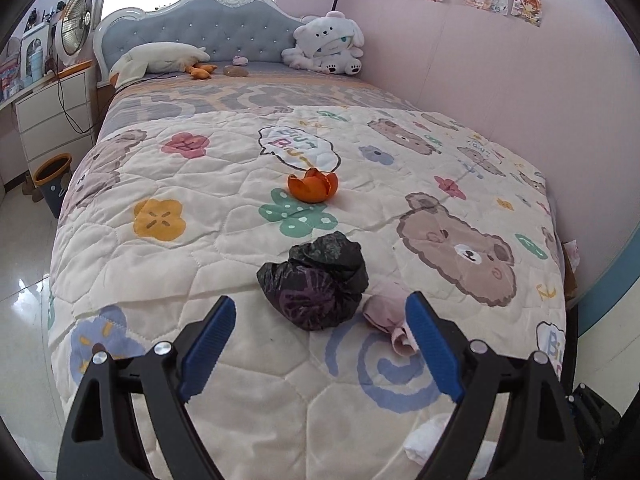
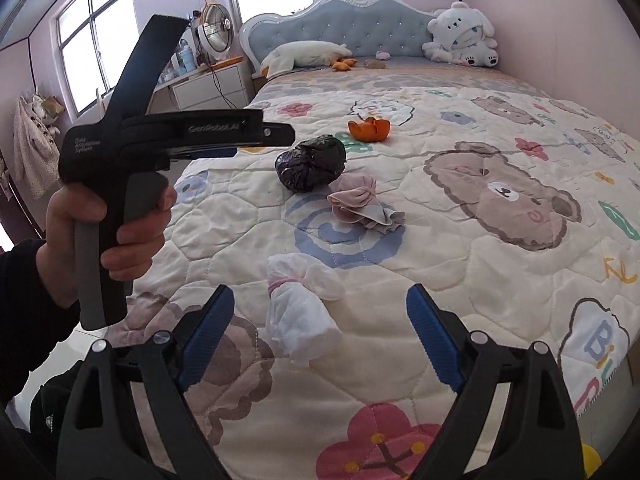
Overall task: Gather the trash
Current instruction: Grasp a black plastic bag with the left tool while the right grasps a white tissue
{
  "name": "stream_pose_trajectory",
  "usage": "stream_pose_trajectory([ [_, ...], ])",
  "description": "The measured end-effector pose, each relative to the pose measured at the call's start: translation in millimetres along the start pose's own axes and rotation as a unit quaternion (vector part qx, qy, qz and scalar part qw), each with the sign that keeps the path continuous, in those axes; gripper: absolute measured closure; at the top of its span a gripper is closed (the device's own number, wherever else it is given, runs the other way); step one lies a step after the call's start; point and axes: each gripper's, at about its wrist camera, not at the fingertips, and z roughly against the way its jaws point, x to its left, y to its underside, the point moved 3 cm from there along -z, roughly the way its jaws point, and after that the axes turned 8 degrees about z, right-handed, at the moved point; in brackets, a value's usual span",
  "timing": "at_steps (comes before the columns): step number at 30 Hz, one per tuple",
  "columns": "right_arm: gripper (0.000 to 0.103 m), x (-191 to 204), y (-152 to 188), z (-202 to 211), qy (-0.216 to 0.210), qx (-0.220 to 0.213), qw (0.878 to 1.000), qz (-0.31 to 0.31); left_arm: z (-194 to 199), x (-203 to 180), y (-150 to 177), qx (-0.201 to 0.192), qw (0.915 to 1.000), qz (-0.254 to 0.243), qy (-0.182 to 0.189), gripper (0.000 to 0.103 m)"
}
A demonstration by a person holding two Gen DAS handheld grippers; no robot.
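- Fingers of both grippers are standing wide with nothing between them: left gripper is hovering over the quilt just short of the black bag, right gripper is hanging over the foot of the bed with the white bundle lying ahead of its jaws.
- Trash is still lying untouched on the quilt: an orange peel farthest up, a crumpled black plastic bag nearer, a pinkish wad beside the bag, a white tied bundle nearest the foot.
- Waste bin is sitting on the floor at the bed's left side, well apart from every piece; its contents are not showing.
- Judging progress: nothing appears collected yet; all four pieces remain to be picked up and carried over, likely to that bin.
- Left hand is gripping its tool's handle.
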Motion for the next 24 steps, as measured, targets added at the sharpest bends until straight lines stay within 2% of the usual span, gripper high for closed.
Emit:
stream_pose_trajectory([
  [3, 0.019, 2.2, -1.6, -15.0, -0.007, 0.011, 1.0, -0.003, -18.2, 6.9, -4.3, 0.008, 0.9998, 0.016, -0.005, 0.02],
  [7, 0.02, 8.9, -4.6, -25.0, 0.006, 0.012, 1.0, 0.013, -33.6, 13.6, -9.5, 0.011, 0.999, 0.044, -0.002, 0.02],
  [11, 0.026, 11.7, -5.0, -34.0, 0.01, 0.021, 0.999, 0.022, -45.4, 12.1, -12.4, 0.008, 0.9992, 0.04, 0.001, 0.021],
  [17, 0.038, 11.9, 0.0, -47.9, 0.018, 0.036, 0.999, 0.026, -63.7, 10.0, -7.1, 0.023, 0.999, 0.037, 0.012, 0.04],
  [19, 0.044, 11.1, 1.9, -53.6, 0.015, 0.043, 0.999, 0.021, -67.7, 8.9, -4.5, 0.025, 0.9989, 0.036, 0.015, 0.049],
  [21, 0.057, 10.3, 2.9, -57.6, 0.014, 0.047, 0.999, 0.015, -69.7, 8.7, -2.1, 0.024, 0.9989, 0.036, 0.017, 0.055],
  [24, 0.068, 10.9, 0.4, -59.8, 0.008, 0.046, 0.999, 0.009, -67.5, 9.8, -0.1, 0.016, 0.9989, 0.037, 0.024, 0.062],
])
